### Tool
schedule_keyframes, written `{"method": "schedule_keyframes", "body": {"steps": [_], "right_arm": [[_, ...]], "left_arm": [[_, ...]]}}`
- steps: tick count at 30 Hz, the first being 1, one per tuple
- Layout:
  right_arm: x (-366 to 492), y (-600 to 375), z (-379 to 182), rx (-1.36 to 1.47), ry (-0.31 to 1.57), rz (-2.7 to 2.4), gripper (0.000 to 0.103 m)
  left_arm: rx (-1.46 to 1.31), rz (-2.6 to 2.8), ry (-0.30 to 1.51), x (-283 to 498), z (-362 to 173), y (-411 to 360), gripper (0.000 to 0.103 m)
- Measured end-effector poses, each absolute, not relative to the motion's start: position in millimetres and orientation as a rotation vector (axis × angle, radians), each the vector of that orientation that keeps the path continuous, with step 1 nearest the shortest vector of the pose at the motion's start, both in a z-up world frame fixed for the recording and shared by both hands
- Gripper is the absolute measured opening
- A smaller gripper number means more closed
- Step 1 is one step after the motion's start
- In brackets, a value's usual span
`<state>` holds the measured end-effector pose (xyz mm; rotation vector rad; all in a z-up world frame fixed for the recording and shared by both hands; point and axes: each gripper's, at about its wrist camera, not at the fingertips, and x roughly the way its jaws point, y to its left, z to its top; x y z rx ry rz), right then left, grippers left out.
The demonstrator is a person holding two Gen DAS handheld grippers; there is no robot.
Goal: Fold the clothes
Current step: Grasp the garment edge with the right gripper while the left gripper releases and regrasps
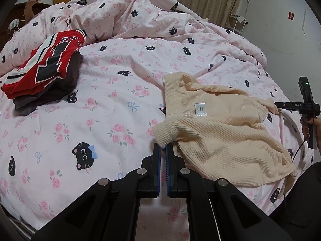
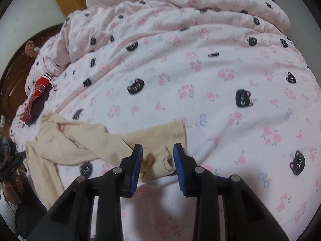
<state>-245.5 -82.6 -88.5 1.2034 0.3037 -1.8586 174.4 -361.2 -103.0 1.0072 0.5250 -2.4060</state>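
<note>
A cream ribbed knit top (image 1: pixel 218 134) lies crumpled on the pink cat-print bed cover (image 1: pixel 96 108), with a white size tag showing. My left gripper (image 1: pixel 163 147) is shut on the cuff of its near sleeve. In the right wrist view the top (image 2: pixel 80 140) lies at lower left with its other sleeve (image 2: pixel 160 134) stretched toward me. My right gripper (image 2: pixel 158 150) is open, its blue pads on either side of that sleeve's end, low over the bed. The right gripper also shows in the left wrist view (image 1: pixel 278 105) at the top's far edge.
A folded red, white and black jersey (image 1: pixel 46 64) lies on a dark grey garment at the left of the bed. A bunched duvet (image 1: pixel 140 14) fills the back. A person's hand (image 1: pixel 35 0) shows at far left. A wall and curtain stand behind.
</note>
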Motion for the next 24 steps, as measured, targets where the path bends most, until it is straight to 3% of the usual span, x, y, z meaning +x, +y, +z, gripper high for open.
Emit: {"method": "schedule_keyframes", "body": {"steps": [5,10,17,24], "right_arm": [[-239,-91,-95,1.187,0.407,-1.857,0.034],[-236,-91,-95,1.171,0.455,-1.86,0.015],[-231,-78,-73,1.102,0.392,-1.871,0.011],[-226,-51,-30,0.962,0.172,-1.883,0.011]], "left_arm": [[1.007,-2.402,0.532,175,-104,-362,0.003],[1.01,-2.401,0.526,174,-104,-362,0.003],[1.006,-2.401,0.533,174,-104,-362,0.003],[1.004,-2.401,0.535,173,-104,-363,0.003]]}}
